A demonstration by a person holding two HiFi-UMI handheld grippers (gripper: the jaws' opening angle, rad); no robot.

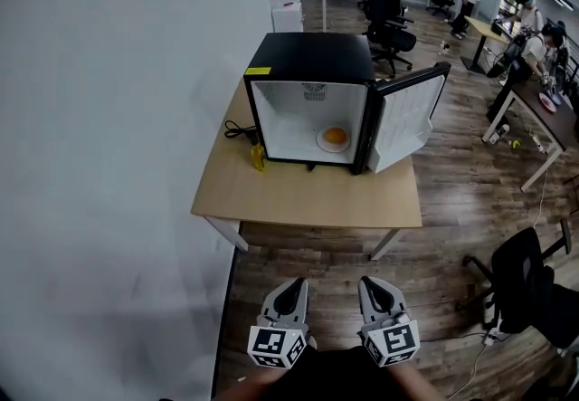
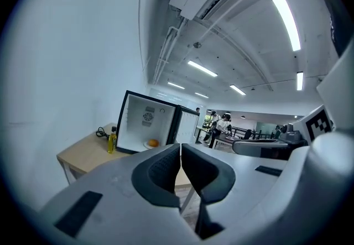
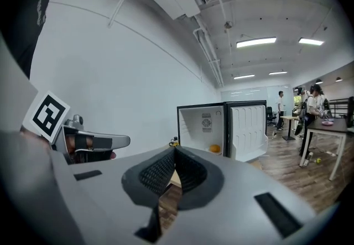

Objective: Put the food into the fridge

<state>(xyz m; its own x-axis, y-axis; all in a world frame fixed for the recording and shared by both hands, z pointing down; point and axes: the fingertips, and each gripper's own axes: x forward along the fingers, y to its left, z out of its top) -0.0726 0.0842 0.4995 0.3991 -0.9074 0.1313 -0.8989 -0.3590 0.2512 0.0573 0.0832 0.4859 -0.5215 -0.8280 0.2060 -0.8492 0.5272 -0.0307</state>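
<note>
A black mini fridge [image 1: 312, 55] stands on a wooden table [image 1: 308, 195] with its door [image 1: 407, 123] swung open to the right. Inside, an orange [image 1: 335, 136] lies on a white plate [image 1: 322, 144]. My left gripper [image 1: 294, 286] and right gripper [image 1: 371, 281] hang side by side low in the head view, well short of the table, both shut and empty. In the left gripper view the shut jaws [image 2: 181, 152] point toward the fridge [image 2: 145, 122] and orange [image 2: 153, 142]. The right gripper [image 3: 173, 155] also faces the fridge [image 3: 206, 128] and orange [image 3: 213, 149].
A small yellow bottle [image 1: 259, 157] and a black cable [image 1: 237, 129] lie left of the fridge. A white wall [image 1: 109, 119] runs along the left. A black office chair [image 1: 529, 286] stands at lower right; desks, chairs and people fill the back right.
</note>
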